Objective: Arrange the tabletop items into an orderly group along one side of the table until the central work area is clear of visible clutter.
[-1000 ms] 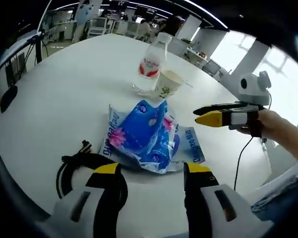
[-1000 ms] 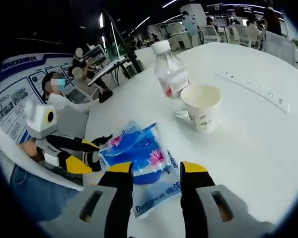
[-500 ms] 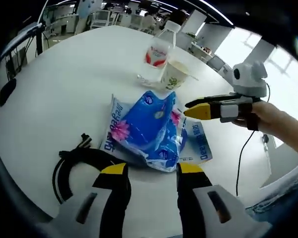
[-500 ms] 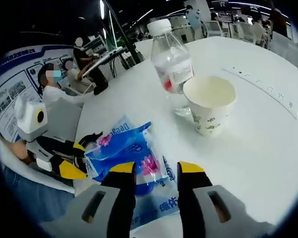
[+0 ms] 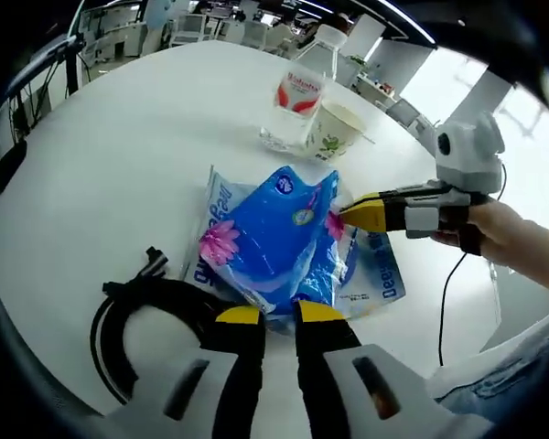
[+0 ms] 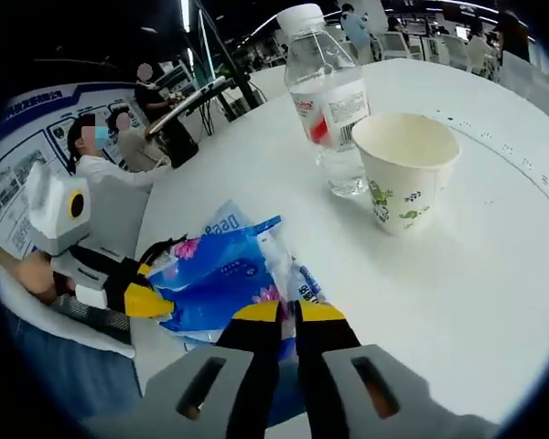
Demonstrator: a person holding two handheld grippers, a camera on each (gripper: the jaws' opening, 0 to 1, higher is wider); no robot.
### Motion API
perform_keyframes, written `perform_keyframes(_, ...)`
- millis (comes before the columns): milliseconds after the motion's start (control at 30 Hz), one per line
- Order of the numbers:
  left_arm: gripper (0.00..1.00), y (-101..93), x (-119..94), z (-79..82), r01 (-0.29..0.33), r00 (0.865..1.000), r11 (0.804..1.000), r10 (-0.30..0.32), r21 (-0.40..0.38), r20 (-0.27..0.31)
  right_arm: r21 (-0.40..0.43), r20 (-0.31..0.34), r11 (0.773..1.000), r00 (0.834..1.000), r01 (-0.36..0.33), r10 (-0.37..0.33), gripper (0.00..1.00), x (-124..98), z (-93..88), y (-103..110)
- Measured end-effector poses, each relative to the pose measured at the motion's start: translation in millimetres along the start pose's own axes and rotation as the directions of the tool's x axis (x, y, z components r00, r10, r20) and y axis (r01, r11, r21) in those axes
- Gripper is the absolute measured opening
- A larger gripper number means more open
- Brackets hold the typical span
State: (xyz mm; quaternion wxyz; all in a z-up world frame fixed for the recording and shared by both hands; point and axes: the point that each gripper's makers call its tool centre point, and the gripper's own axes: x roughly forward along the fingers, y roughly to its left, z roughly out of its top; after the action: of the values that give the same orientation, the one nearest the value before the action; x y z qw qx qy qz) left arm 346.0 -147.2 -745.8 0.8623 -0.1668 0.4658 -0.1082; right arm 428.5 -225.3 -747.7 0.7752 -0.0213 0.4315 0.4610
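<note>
A blue tissue packet (image 5: 270, 242) with pink flowers lies crumpled on the white table (image 5: 119, 165), over a flat wrapper of the same print. My left gripper (image 5: 279, 315) has its jaws closed on the packet's near edge. My right gripper (image 5: 359, 212) comes in from the right and pinches the packet's far side. In the right gripper view my right gripper (image 6: 288, 311) is shut on the packet (image 6: 224, 279), and the left gripper (image 6: 151, 300) holds its opposite end. Beyond stand a water bottle (image 6: 334, 110) and a paper cup (image 6: 403, 174), side by side.
A coiled black cable (image 5: 133, 306) lies left of the packet near the table edge. The bottle (image 5: 297, 96) and cup (image 5: 334, 133) stand past the packet. A white power strip (image 6: 522, 169) runs along the table's far side. People sit at desks beyond the table.
Both grippers have gone from open to shut, each closing on an edge of the blue packet. Both cameras have moved closer to the packet.
</note>
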Motion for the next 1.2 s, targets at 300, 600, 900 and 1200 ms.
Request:
perform_keyframes(300,0.00,5.7,-7.2,6.2,-0.019,0.999,1.000,0.019,-0.018,0.026,0.085,0.039,0.996,0.999,-0.022,0.019,0.00,-10.0,-3.6,9.1)
perform_keyframes(600,0.00,-15.7,-8.6,17.6,-0.004,0.999,0.978,-0.003,0.208,0.033,0.171,0.113,0.985,0.993,0.006,-0.026,0.00,-42.1,-5.4,8.9)
perform_keyframes(900,0.00,-49.3,-8.7,31.0,0.128,0.991,0.974,-0.134,0.187,0.018,0.348,0.217,0.937,0.971,0.023,-0.104,0.00,-86.2,-11.7,-3.3)
perform_keyframes(1200,0.00,-98.6,-6.6,52.0,0.251,0.967,0.904,-0.250,0.346,-0.048,0.460,0.320,0.887,0.925,0.039,-0.207,0.00,-138.9,-19.3,-18.7)
